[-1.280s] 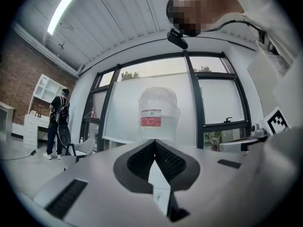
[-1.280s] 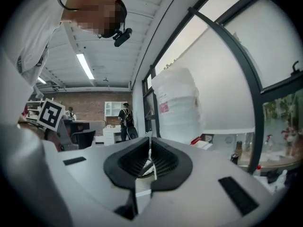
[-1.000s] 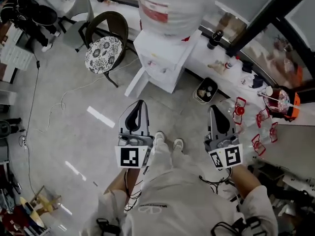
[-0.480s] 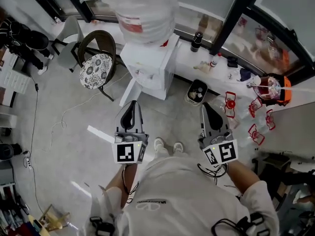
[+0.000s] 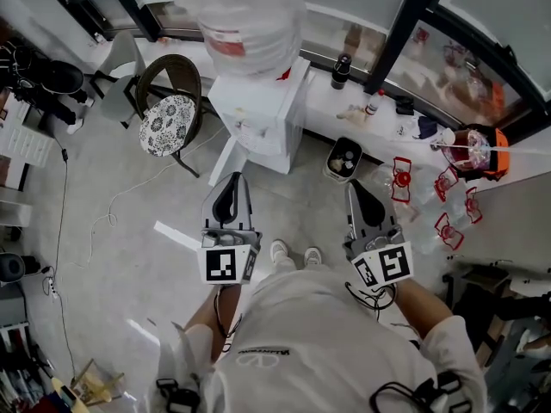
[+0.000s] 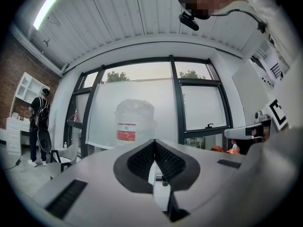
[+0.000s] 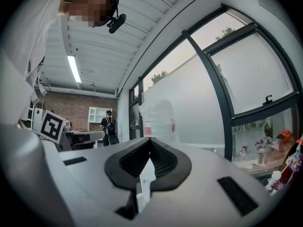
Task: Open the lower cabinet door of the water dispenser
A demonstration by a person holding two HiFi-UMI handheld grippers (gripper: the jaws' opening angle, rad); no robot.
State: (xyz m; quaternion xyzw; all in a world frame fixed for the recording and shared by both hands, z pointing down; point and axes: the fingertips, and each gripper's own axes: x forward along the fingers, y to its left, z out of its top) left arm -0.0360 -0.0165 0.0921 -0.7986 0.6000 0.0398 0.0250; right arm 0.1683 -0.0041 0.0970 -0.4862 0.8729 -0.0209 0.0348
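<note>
Dispenser [image 5: 258, 110] ahead in head view, white, bottle [image 5: 243, 11] on top, door [image 5: 229, 157] at its foot seemingly angled out to the left. Left gripper [image 5: 229, 198] and right gripper [image 5: 355, 194] level, side by side, both well short of the door, touching nothing. Chair [image 5: 170, 114] left of the dispenser, bin [image 5: 344, 157] right. Left gripper view: jaws pressed together, tips meeting, nothing pinched, bottle beyond them against the window. Right gripper view: jaws likewise closed tight and empty, bottle straight ahead.

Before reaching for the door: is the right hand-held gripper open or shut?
Shut: the right hand-held gripper shows its jaws touching at the tips.
</note>
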